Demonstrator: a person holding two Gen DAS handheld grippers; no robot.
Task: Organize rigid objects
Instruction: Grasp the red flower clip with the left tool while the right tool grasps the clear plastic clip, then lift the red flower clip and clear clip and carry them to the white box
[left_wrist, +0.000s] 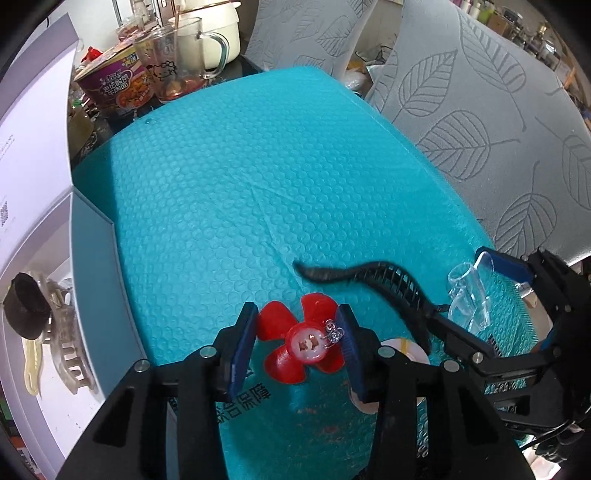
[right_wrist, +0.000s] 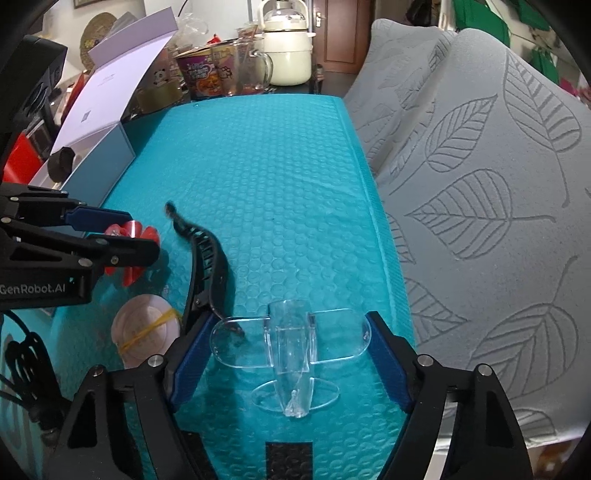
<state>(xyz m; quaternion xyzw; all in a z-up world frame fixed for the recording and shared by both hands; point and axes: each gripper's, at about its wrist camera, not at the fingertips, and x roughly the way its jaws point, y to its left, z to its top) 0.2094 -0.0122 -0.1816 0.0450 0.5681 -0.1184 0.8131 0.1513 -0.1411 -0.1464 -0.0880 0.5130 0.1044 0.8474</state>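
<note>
Cluttered room, sofa cushions with a leaf print on one side, and everything was going on over a teal bubble mailer laid flat like a work mat.

Left gripper first: its blue pads sat on either side of the red flower clip. The right pad looked to be touching the little clear charm on the clip, the left pad was right at a petal edge. Couldn't tell for sure whether that was a real squeeze or just contact, and the clip looked to be resting on the mailer.

Right gripper: jaws wide, straddling the clear plastic piece, the one shaped a bit like a toy plane. The tips of its long crossbar were right at both pads, so it looked pinched across its width, but no lift visible.

Moving outward: a black comb clip curved across the mailer between the two grippers, and a round pale disc with a yellow band lay just beside it. Neither touched.

Off the left edge sat the open white box with a dark round thing and a clear claw clip already inside.

So my read: two items stowed, four to go, two of those being picked up. Maybe a third done.
</note>
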